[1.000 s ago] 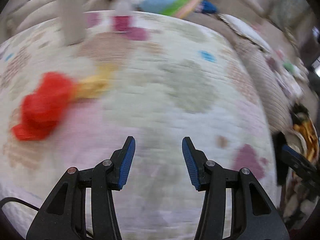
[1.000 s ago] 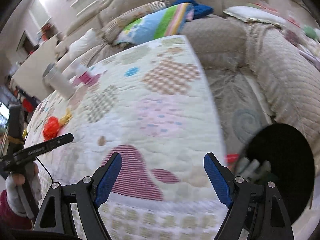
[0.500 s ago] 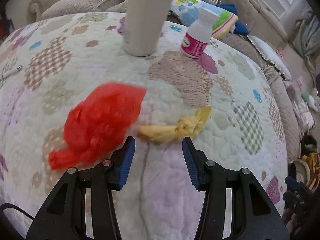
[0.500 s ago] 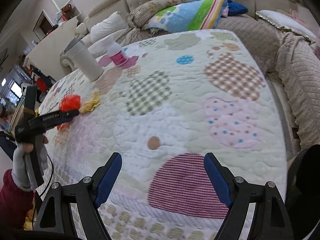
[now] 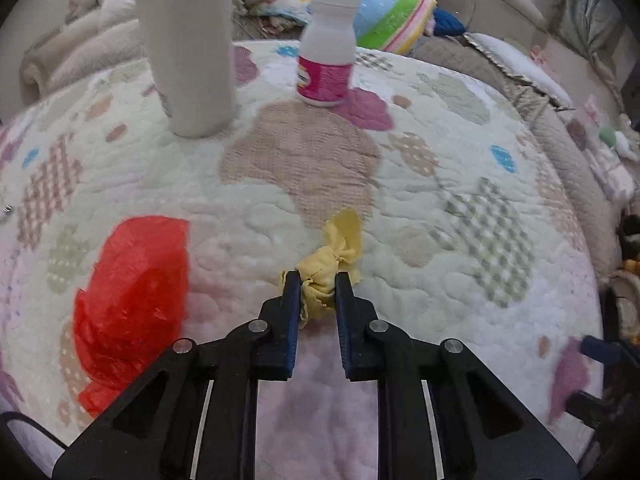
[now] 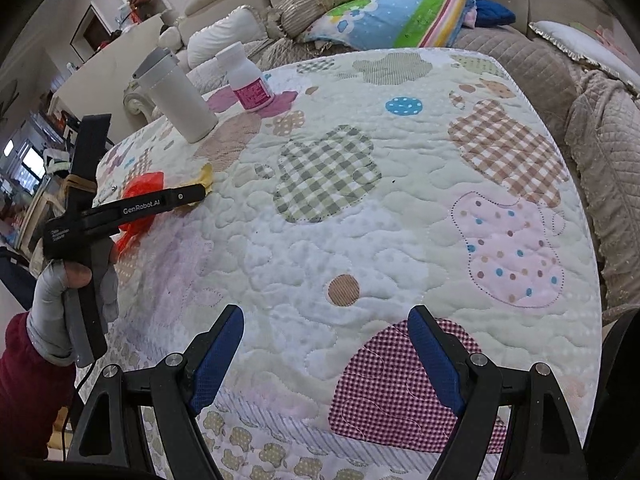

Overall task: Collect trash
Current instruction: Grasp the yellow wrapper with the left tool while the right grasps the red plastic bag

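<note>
Half a second back the left claw (image 5: 316,292) hung spread above the quilt with the yellow scrap lying ahead of its tips; now it is down at the cloth and its blue pads have drawn in on the near end of that yellow crumpled wrapper (image 5: 334,258), pinching it while the rest still lies on the quilted cover (image 5: 460,184). That looks to me like the first piece of trash secured, with only the lift left to do.

Beyond the left claw and a little to its left stands a tall white tumbler (image 5: 188,44), the biggest thing on the cover. Close on the claw's left side lies the red plastic bag (image 5: 132,300), crumpled and untouched, probably the next item to gather. Further ahead, right of the tumbler, stands a small white bottle (image 5: 328,64) with a pink label; its print is too blurred to read.

The right claw (image 6: 326,352) hovers over the near edge of the cover, its jaws wide apart and holding nothing, well away from both scraps, which lie far off to its left.

From that side the left tool's arm (image 6: 140,208) shows white lettering, "GenRobot.AI"; a smaller line nearer the handle is too fine to make out.
</note>
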